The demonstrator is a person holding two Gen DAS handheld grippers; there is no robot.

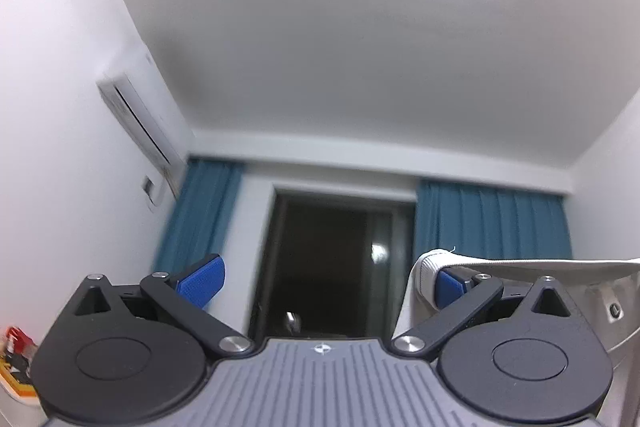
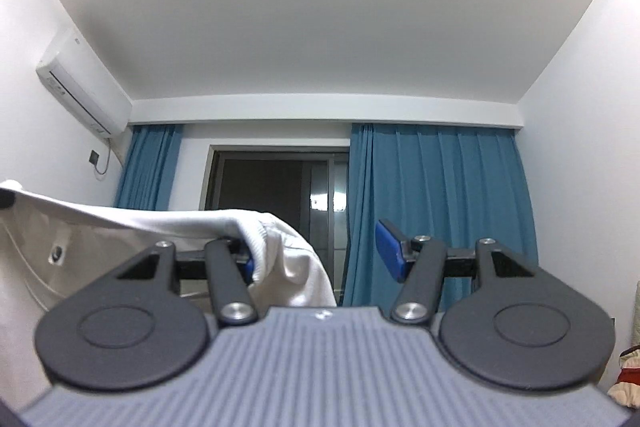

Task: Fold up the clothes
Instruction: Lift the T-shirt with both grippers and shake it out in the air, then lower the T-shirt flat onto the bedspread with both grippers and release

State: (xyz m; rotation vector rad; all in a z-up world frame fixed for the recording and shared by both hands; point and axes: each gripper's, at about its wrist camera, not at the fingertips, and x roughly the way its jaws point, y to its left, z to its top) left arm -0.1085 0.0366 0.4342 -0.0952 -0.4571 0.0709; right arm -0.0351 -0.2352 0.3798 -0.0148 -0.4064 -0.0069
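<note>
Grippers tilt toward the ceiling, left gripper and right gripper both spread, white garment hooked over one pad each, at three and nine o'clock.

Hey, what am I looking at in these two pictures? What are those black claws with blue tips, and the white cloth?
These are two hand-held grippers: a person carries one in each hand, and a camera on each looks along its two fingers. One picture is from the left gripper, the other from the right gripper. Both point up at a window, blue curtains and ceiling, so no table shows. A white garment hangs between them, draped over one finger of each; both jaws stand open, not pinching it.
</note>
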